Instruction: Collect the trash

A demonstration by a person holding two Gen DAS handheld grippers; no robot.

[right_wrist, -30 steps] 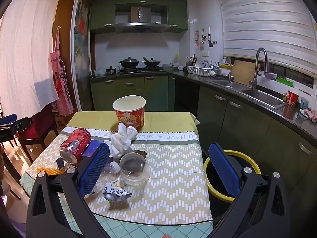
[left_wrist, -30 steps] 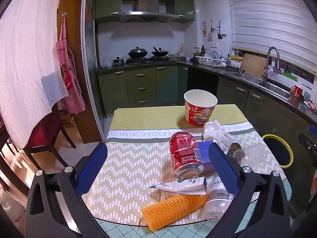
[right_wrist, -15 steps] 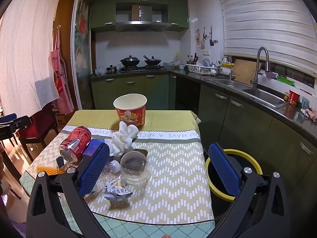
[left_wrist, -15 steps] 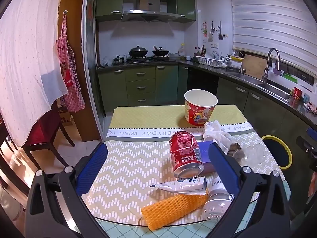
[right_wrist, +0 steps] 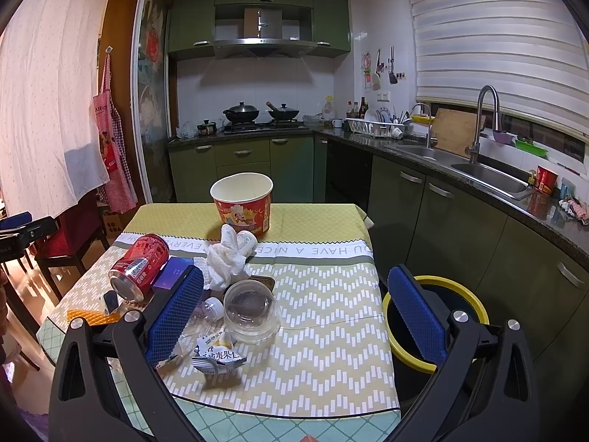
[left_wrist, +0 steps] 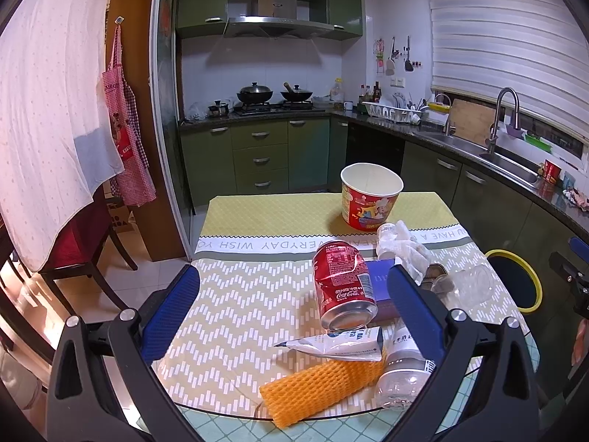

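Kitchen tabletop [right_wrist: 324,287], nothing collected yet. I hold both grippers, left [left_wrist: 292,307] and right [right_wrist: 294,307], spread wide and empty. Trash sits mid-frame: dented can [left_wrist: 342,287], clear cup [right_wrist: 252,311], wrapper [right_wrist: 217,357]. Bin [right_wrist: 438,316] lower right. Next: pick one piece, close on it.

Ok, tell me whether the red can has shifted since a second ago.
No. In the left wrist view the red can lies tipped against the blue box, same spot below the tablecloth's printed band.
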